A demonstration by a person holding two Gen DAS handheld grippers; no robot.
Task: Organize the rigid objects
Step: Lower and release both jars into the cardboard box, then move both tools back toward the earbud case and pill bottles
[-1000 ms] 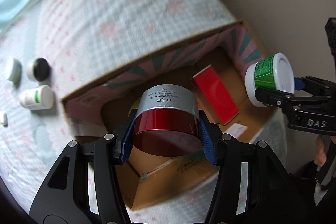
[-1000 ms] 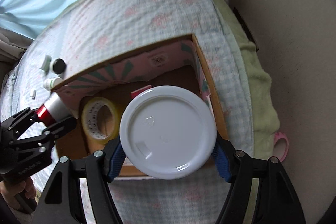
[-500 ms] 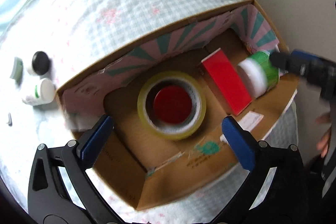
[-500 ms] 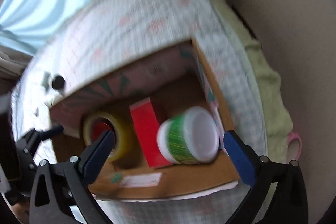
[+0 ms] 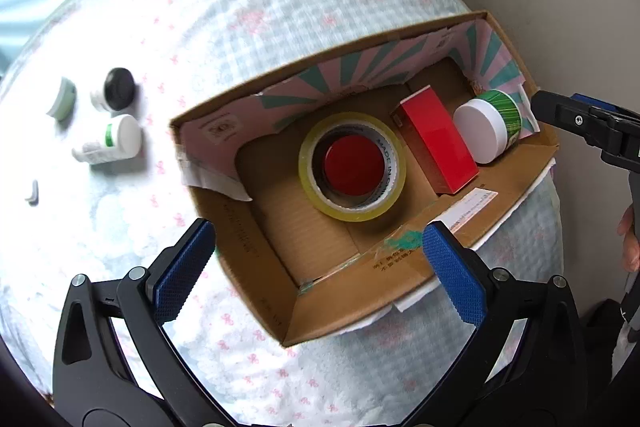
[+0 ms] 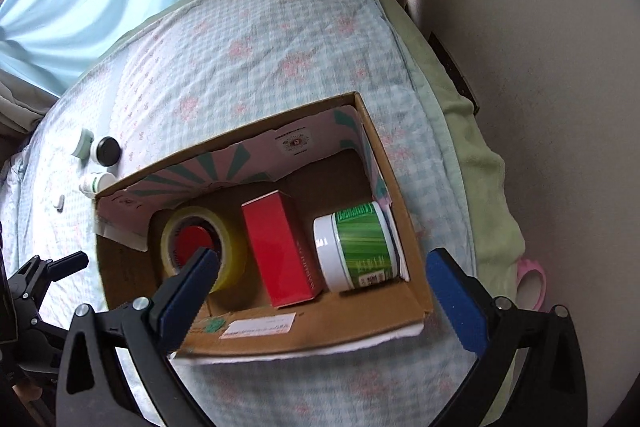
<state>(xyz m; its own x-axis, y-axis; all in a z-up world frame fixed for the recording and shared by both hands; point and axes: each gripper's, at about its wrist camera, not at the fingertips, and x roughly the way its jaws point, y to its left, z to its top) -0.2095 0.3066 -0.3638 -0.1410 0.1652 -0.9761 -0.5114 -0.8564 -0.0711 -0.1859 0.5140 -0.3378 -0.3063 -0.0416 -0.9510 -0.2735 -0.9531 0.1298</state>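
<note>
An open cardboard box (image 5: 360,287) (image 6: 412,251) lies on the bed. Inside it are a yellow tape roll (image 5: 384,203) (image 6: 228,243) with a red jar (image 5: 352,167) (image 6: 194,239) standing in its hole, a red box (image 5: 436,139) (image 6: 280,251), and a green jar with a white lid (image 5: 486,125) (image 6: 356,245) on its side. My left gripper (image 5: 318,267) is open and empty above the box's near edge. My right gripper (image 6: 320,283) is open and empty over the box; it shows at the right of the left wrist view (image 5: 576,119).
Small containers lie on the bed to the left of the box: a black-lidded jar (image 5: 118,93) (image 6: 107,149), a white and green bottle (image 5: 110,141) (image 6: 94,183), a pale green lid (image 5: 64,101) and a small white piece (image 5: 32,193). A wall runs along the right. A pink ring (image 6: 530,283) lies by the bed's edge.
Both grippers opened and let go: the red jar now stands inside the tape roll, the green jar lies in the box. Both grippers have pulled back from the box.
</note>
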